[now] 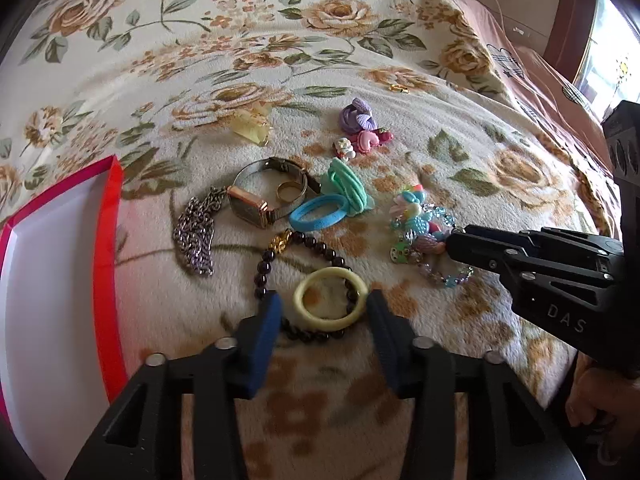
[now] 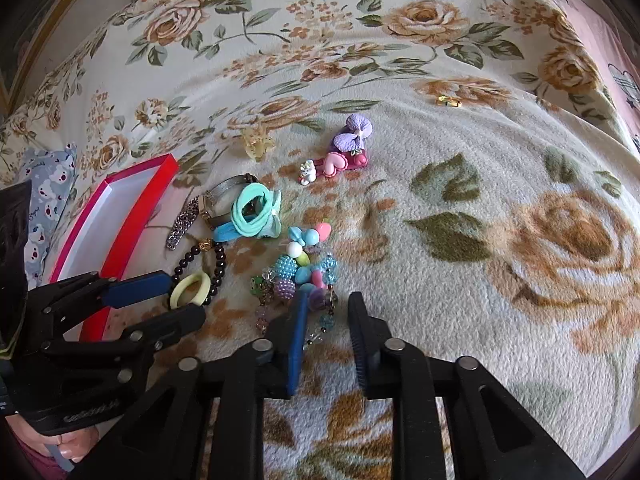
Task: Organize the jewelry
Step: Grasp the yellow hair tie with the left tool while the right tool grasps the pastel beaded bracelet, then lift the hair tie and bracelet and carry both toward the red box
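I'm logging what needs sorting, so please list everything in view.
blanket: one, cream floral, under everything
box: one, red rim, white inside, left
chain: one, silver, beside box
watch: one, rose-gold, mesh band, centre
gold ring: one, inside watch band
hair ties: blue, mint, right of watch
dark bead bracelet: one, near centre
cream ring: one, on dark beads
colourful bead bracelet: one, right
clips: purple, pink, white, far cluster
claw clip: one, yellow, far
left gripper: black, straddling cream ring
right gripper: black, on colourful beads
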